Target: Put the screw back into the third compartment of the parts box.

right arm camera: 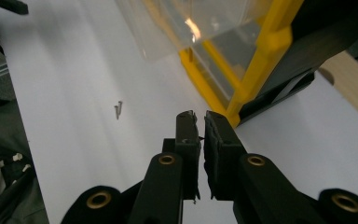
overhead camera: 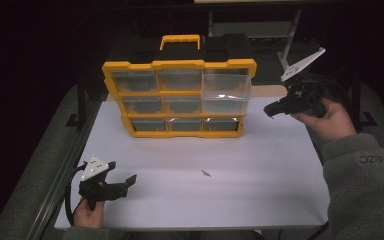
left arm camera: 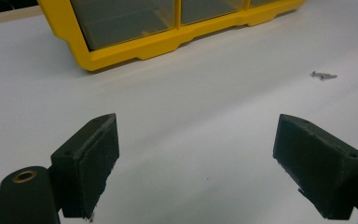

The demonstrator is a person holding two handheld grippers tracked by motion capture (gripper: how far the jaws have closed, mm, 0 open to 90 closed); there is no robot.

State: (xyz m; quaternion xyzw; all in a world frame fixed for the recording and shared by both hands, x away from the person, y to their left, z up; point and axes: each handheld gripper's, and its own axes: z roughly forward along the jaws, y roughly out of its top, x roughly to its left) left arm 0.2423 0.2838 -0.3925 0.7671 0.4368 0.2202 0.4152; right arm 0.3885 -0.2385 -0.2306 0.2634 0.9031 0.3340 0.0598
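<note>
- Right gripper (overhead camera: 270, 111): jaws nearly closed, nothing visible between them; held above the table's (overhead camera: 260, 190) right edge, just right of the organizer (overhead camera: 180, 97).
- Left gripper (overhead camera: 125, 182): jaws wide apart, empty; low over the table's near left corner.
- Screws (overhead camera: 206, 173): two, lying loose mid-table, apart from both grippers.
- Organizer: yellow, upright at the far side; top-right drawer (overhead camera: 227, 86) pulled out.

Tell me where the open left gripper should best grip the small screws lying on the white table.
Probably across the thin shafts of the screws, from straight above with the left gripper: they lie flat on the table, side by side, too low for any sideways approach.
</note>
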